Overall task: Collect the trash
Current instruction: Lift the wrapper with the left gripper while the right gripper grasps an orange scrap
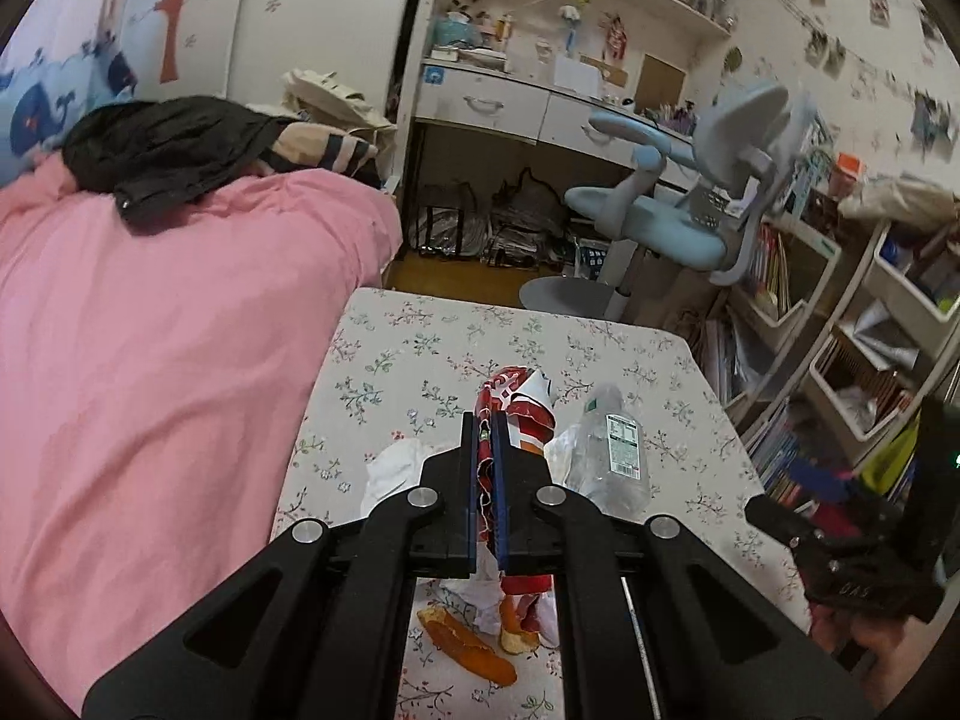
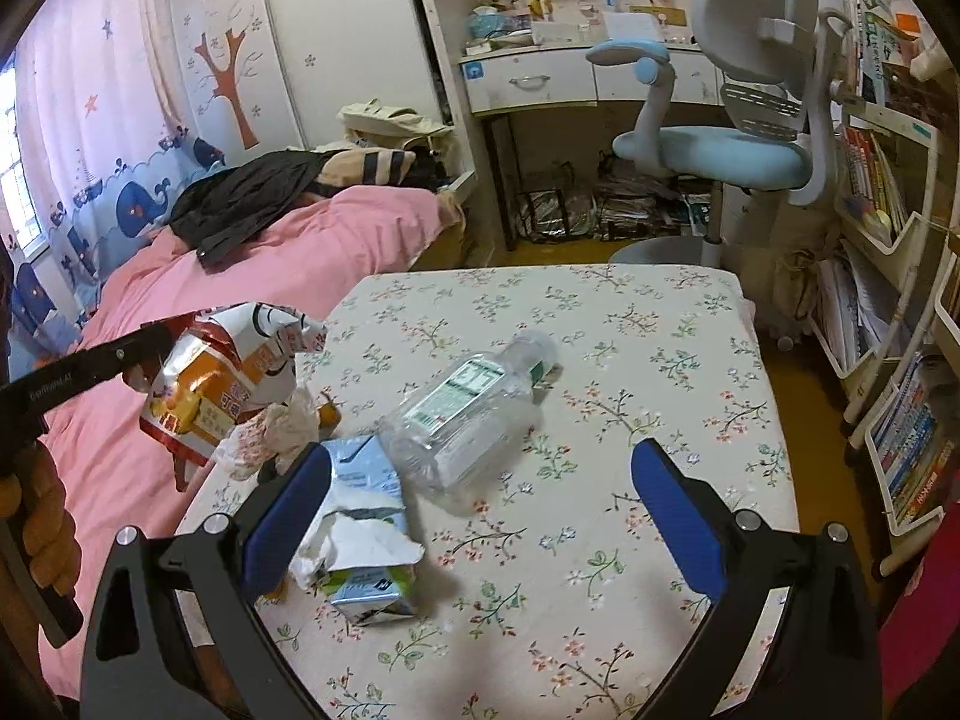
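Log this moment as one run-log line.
left gripper: shut on snack wrapper, lifted | right gripper: open, empty | on table: plastic bottle, torn carton, tissue, orange peel

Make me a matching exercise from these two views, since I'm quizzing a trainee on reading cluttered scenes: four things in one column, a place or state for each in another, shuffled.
Things:
1. snack bag
2. plastic bottle
3. carton
4. right gripper

States:
A. lying on its side on the table, label up
B. jaws wide open, nothing between the pads
C. pinched in the shut left gripper, lifted off the table
D. torn open, lying beside the right gripper's left finger

Pairs: 1-C, 2-A, 3-D, 4-B
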`<move>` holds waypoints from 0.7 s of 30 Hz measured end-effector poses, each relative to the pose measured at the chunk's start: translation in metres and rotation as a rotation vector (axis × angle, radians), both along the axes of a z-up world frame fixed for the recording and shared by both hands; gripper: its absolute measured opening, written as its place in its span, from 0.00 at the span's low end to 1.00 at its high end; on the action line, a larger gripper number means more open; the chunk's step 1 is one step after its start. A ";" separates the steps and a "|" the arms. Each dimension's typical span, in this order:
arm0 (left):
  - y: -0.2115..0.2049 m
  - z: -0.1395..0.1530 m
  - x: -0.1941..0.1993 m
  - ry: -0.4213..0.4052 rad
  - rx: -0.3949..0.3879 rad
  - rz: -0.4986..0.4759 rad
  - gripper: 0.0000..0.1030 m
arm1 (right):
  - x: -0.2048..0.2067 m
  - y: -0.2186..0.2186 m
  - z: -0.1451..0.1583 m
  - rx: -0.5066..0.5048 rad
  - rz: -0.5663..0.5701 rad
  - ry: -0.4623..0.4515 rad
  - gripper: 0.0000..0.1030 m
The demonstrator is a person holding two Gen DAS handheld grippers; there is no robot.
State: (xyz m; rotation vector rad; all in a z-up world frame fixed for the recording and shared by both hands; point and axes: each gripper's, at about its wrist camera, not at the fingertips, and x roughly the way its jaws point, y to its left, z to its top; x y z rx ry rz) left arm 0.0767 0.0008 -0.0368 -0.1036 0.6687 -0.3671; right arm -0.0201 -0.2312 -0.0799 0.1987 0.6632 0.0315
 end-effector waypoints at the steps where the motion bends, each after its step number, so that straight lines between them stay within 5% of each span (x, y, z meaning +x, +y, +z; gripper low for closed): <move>1: 0.003 0.002 -0.001 -0.002 -0.005 0.006 0.04 | 0.000 0.002 0.000 0.004 0.012 -0.001 0.94; 5: 0.016 0.015 -0.005 -0.039 -0.035 0.046 0.04 | -0.002 0.027 0.003 0.046 0.187 -0.021 0.94; 8: 0.026 0.026 -0.012 -0.074 -0.059 0.077 0.04 | -0.003 0.063 -0.001 0.157 0.475 -0.002 0.94; 11: 0.036 0.029 -0.015 -0.082 -0.086 0.100 0.04 | -0.003 0.099 -0.017 0.193 0.632 0.071 0.91; 15: 0.043 0.031 -0.018 -0.079 -0.099 0.114 0.04 | 0.015 0.129 -0.054 0.199 0.666 0.212 0.58; 21: 0.051 0.031 -0.021 -0.090 -0.104 0.113 0.04 | 0.025 0.152 -0.075 0.065 0.602 0.232 0.50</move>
